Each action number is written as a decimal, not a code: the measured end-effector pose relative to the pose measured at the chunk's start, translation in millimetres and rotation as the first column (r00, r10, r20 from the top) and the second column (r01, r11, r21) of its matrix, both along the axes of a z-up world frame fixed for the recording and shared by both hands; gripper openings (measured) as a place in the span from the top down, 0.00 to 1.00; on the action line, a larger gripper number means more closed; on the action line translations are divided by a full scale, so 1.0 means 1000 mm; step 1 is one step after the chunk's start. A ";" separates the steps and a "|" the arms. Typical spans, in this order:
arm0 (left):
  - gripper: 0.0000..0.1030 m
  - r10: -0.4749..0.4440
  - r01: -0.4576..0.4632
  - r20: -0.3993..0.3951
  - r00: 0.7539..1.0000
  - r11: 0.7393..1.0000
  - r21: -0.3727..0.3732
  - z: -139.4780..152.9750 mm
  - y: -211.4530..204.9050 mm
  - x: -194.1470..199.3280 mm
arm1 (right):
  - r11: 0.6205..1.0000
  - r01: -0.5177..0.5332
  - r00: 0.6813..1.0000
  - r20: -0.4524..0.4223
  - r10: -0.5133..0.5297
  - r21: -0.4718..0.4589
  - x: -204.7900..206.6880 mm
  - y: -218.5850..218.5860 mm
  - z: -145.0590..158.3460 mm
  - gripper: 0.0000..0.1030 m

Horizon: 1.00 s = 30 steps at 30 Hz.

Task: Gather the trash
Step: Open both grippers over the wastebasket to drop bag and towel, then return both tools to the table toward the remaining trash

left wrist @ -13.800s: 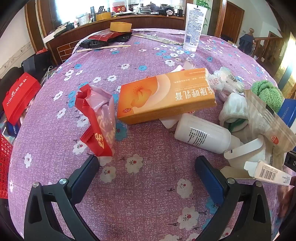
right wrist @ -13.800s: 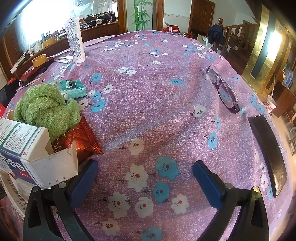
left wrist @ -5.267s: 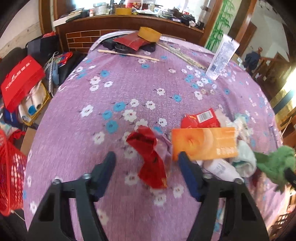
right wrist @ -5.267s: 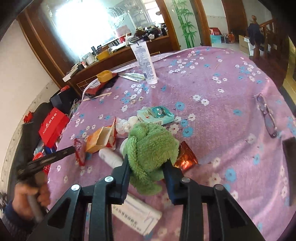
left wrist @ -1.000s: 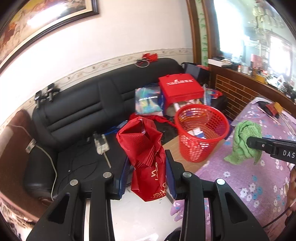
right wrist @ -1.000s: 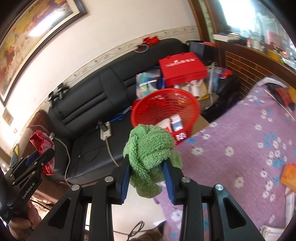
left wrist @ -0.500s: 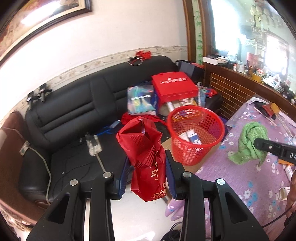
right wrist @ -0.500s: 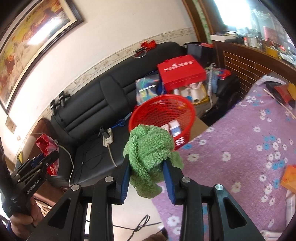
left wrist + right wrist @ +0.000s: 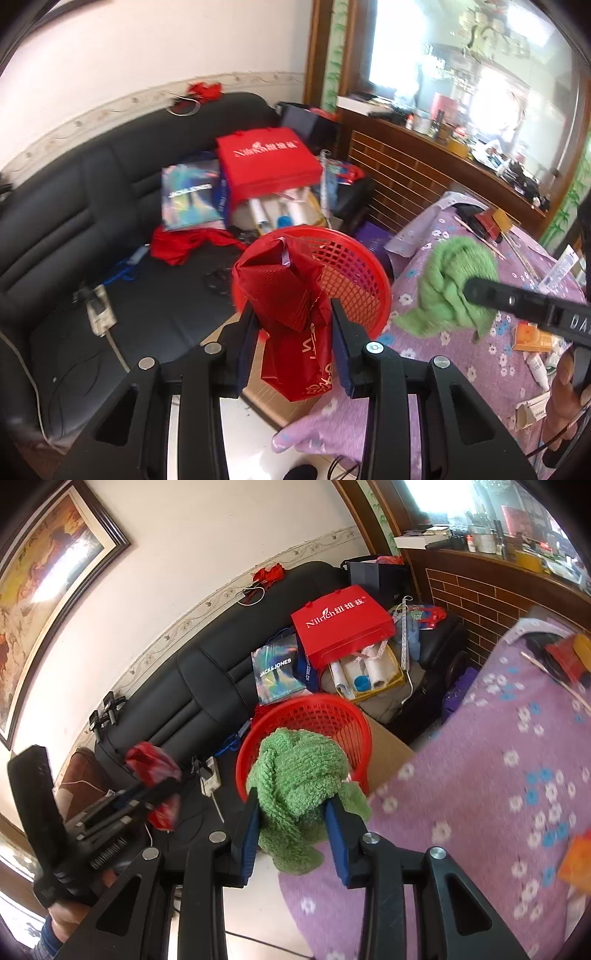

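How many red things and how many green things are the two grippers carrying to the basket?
Red: 1, the red wrapper in the left gripper.
Green: 1, the green towel in the right gripper.
Total: 2, both near the red basket.

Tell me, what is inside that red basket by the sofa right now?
Little can be seen. The red basket shows only its mesh wall and rim; the green cloth in the right claw and the red wrapper in the left claw cover its bottom.
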State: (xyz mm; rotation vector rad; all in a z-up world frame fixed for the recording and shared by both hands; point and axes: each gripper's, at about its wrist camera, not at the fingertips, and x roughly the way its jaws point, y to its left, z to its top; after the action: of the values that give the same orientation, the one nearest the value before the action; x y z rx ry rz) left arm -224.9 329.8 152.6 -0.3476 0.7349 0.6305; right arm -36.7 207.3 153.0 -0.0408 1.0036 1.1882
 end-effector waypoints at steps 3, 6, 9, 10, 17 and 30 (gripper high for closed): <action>0.65 -0.031 0.031 -0.015 0.999 0.999 -0.020 -0.012 0.015 0.017 | 1.000 0.013 1.000 -0.015 -0.013 -0.004 0.013 0.024 -0.001 0.64; 0.64 -0.053 0.052 -0.026 0.998 0.998 -0.029 -0.022 0.031 0.034 | 1.000 0.027 0.999 -0.026 -0.027 -0.015 0.023 0.049 -0.006 0.62; 0.56 -0.067 0.066 -0.026 0.997 0.997 -0.050 -0.030 0.047 0.046 | 0.999 0.044 0.997 -0.060 -0.044 -0.012 0.037 0.072 -0.016 0.60; 0.51 -0.067 0.065 -0.029 0.997 0.996 -0.056 -0.032 0.051 0.048 | 0.999 0.044 0.996 -0.081 -0.045 -0.010 0.040 0.077 -0.018 0.57; 0.36 -0.083 0.083 0.003 0.997 0.995 -0.048 -0.032 0.058 0.045 | 0.995 0.096 0.995 -0.035 -0.096 -0.003 0.044 0.067 -0.008 0.54; 0.36 -0.372 0.372 -0.016 0.928 0.928 -0.025 -0.040 -0.060 0.053 | 0.970 0.227 0.973 -0.013 -0.229 -0.093 -0.015 -0.078 -0.029 0.53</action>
State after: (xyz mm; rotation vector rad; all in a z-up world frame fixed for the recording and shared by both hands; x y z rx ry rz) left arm -172.1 269.5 112.8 -0.2128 0.8024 0.2665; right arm -51.5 129.7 123.8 0.0163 1.0534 0.9346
